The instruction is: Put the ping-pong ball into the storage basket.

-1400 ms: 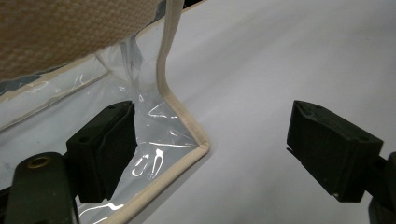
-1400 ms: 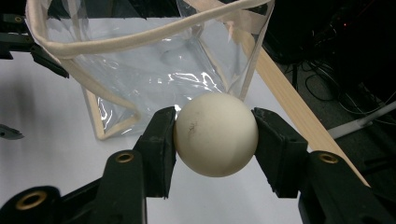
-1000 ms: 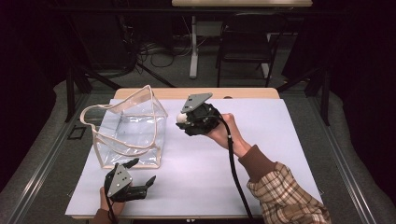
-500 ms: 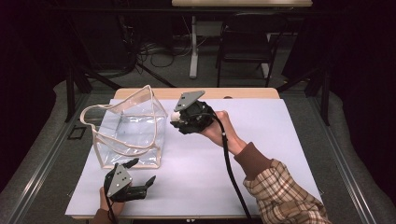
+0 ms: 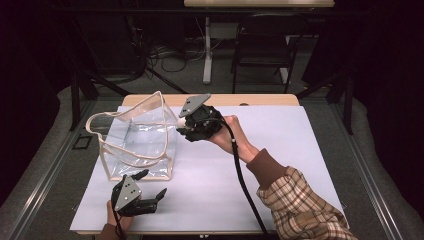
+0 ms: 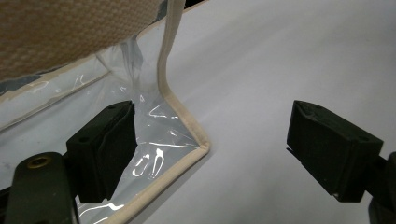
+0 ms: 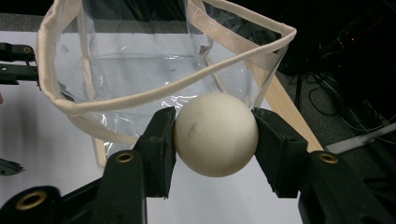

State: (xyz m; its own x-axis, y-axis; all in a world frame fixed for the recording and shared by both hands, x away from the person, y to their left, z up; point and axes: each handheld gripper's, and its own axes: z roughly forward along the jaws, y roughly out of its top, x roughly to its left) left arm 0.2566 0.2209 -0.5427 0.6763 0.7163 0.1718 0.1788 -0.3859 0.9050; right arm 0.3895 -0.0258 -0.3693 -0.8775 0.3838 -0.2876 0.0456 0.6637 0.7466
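A clear plastic bag [image 5: 137,140] with cream fabric trim stands open on the left of the white table. My right gripper [image 5: 182,124] is shut on a cream-white ball [image 7: 215,134] and holds it just outside the bag's near rim [image 7: 154,95], slightly above the table. In the high view the ball [image 5: 182,121] shows as a small pale spot at the bag's right edge. My left gripper [image 5: 150,185] stands open low at the front left. The bag's bottom corner [image 6: 198,144] lies between its jaws, closer to the left one.
The white sheet [image 5: 290,150] covers the wooden table [image 5: 260,100], with free room at the centre and right. A chair [image 5: 262,50] and cables lie on the dark floor beyond the far edge.
My right gripper has carried the ball leftward, from mid-table to the bag's right edge. The left gripper has stayed in place.
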